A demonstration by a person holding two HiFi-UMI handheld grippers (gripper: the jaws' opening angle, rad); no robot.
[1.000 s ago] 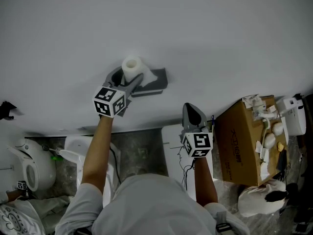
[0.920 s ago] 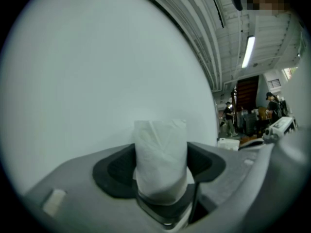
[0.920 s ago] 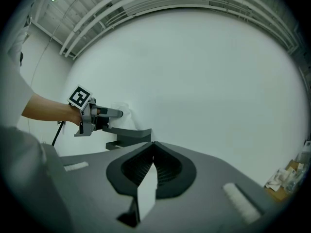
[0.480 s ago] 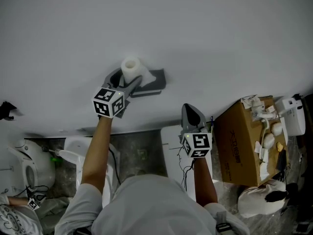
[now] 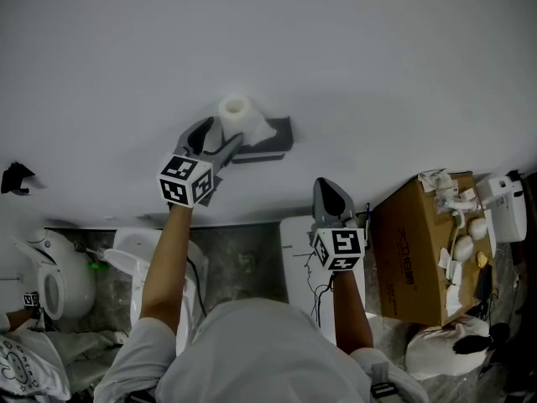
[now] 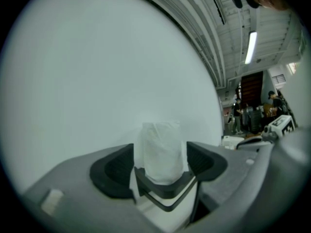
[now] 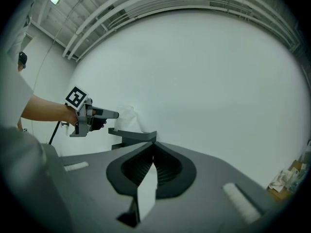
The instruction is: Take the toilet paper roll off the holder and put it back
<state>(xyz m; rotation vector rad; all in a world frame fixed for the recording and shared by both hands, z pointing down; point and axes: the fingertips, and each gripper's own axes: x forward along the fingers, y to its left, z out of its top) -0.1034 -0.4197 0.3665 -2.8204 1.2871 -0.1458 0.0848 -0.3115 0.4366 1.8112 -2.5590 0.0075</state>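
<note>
The white toilet paper roll [image 5: 235, 111] stands upright on the dark grey wall holder [image 5: 268, 138]. My left gripper [image 5: 221, 134] is open just below and left of it, its tips on either side of the roll's near edge without pressing. In the left gripper view the roll [image 6: 162, 151] rises between the two dark pads, with the holder's bracket [image 6: 165, 194] under it. My right gripper [image 5: 332, 193] hangs lower to the right, away from the wall, shut with nothing in it. The right gripper view shows its closed jaws [image 7: 154, 152], and beyond them the left gripper [image 7: 114, 114], roll [image 7: 127, 117] and holder [image 7: 134, 135].
A plain white wall fills most of the view. On the floor, a cardboard box [image 5: 415, 250] with small items stands to the right, with a white device [image 5: 502, 200] and a white bag [image 5: 445, 349] near it. A white toilet [image 5: 49, 282] is at lower left.
The left gripper's jaws have spread wider and drawn back a little from the roll, which now stands free on the holder. The right gripper has barely moved.
</note>
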